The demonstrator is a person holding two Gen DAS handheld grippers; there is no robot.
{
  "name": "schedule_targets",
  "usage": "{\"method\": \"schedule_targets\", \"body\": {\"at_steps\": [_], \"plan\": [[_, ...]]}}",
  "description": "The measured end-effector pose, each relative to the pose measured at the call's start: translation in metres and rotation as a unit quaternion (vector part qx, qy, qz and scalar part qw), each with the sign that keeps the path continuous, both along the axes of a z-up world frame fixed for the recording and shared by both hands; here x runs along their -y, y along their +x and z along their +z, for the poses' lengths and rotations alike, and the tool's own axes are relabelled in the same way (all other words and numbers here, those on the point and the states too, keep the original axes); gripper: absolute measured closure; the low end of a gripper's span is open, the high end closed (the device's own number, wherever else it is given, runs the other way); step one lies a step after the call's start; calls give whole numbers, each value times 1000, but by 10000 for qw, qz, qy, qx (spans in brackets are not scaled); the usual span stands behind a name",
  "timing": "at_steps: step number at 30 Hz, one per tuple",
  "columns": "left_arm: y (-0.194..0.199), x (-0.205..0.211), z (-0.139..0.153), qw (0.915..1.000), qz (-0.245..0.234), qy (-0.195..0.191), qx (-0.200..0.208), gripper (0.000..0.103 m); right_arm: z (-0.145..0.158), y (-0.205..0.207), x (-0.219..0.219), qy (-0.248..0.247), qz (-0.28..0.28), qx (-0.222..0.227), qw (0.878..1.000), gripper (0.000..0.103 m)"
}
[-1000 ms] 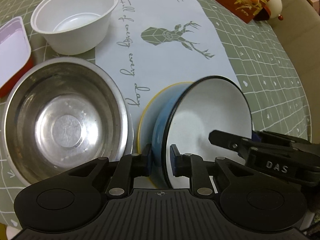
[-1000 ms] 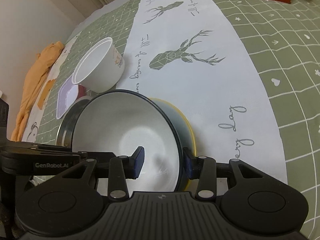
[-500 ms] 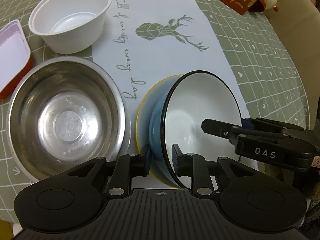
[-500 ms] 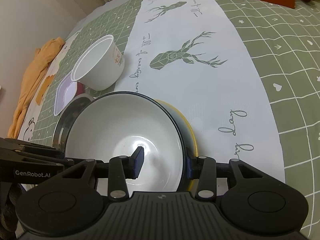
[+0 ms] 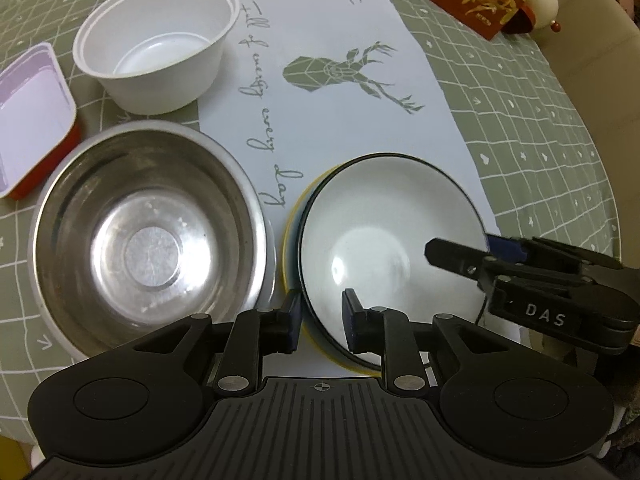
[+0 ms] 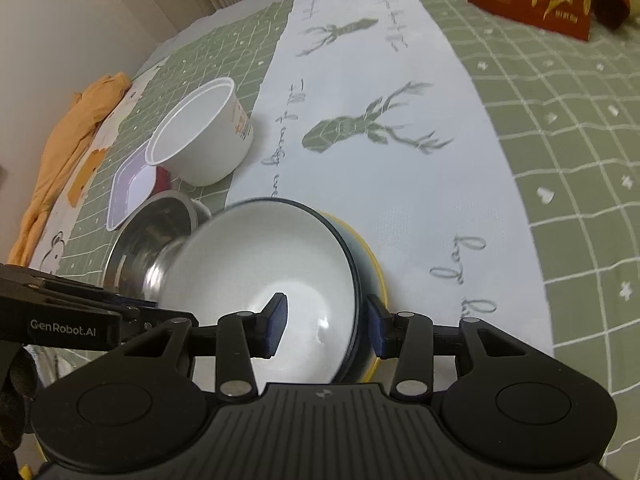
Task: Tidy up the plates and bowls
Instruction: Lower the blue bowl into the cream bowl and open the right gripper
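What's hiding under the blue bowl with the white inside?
Under the blue bowl sits a yellow plate; only its rim peeks out. The bowl covers the rest.

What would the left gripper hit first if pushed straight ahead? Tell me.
The left gripper would first meet the black-rimmed white bowl, whose near rim already sits between its open fingers; depth is unclear.

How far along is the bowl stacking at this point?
Done: the blue bowl sits level on the yellow plate. In hand: left gripper and right gripper straddle its rim, both open. Left: the steel bowl, white plastic bowl and red tray stand separate.
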State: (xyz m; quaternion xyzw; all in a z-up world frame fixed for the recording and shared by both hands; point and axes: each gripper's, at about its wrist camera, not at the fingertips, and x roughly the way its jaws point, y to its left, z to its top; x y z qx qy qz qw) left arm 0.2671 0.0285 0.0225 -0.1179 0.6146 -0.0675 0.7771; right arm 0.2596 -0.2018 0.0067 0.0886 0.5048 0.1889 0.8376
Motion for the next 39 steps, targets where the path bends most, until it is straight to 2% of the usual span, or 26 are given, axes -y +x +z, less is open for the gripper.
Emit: {"method": "schedule_targets", "body": {"at_steps": [4, 7, 8, 11, 14, 19, 27, 33, 39], "plan": [[-5, 3, 1, 9999, -65, 78, 103, 80, 1, -2, 1, -49, 39, 55, 10000, 59], [-16, 3, 8, 9990, -109, 231, 373, 80, 3, -6, 1, -48, 66, 168, 9998, 59], [-20, 3, 11, 9985, -129, 269, 462, 80, 5, -10, 1, -108, 71, 303, 9995, 59], [-39, 3, 18, 9969, -156, 250, 736, 80, 18, -24, 0, -403, 101, 867, 9954, 50], [-51, 2, 14, 9973, -126, 53, 716, 80, 25, -29, 1, -527, 122, 1099, 9925, 44], [-51, -6, 0, 9978, 165, -250, 586, 77, 16, -21, 6, -428, 15, 840, 9955, 43], [-47, -15, -9, 9958, 501, -603, 482, 76, -16, -5, 20, 209, -261, 92, 9994, 43], [-38, -19, -21, 9951, 690, -501, 491, 73, -35, 4, 21, 477, -276, -200, 9983, 43], [-26, -14, -40, 9953, 694, -610, 305, 73, -45, 8, 18, 597, -184, -334, 9975, 43]]}}
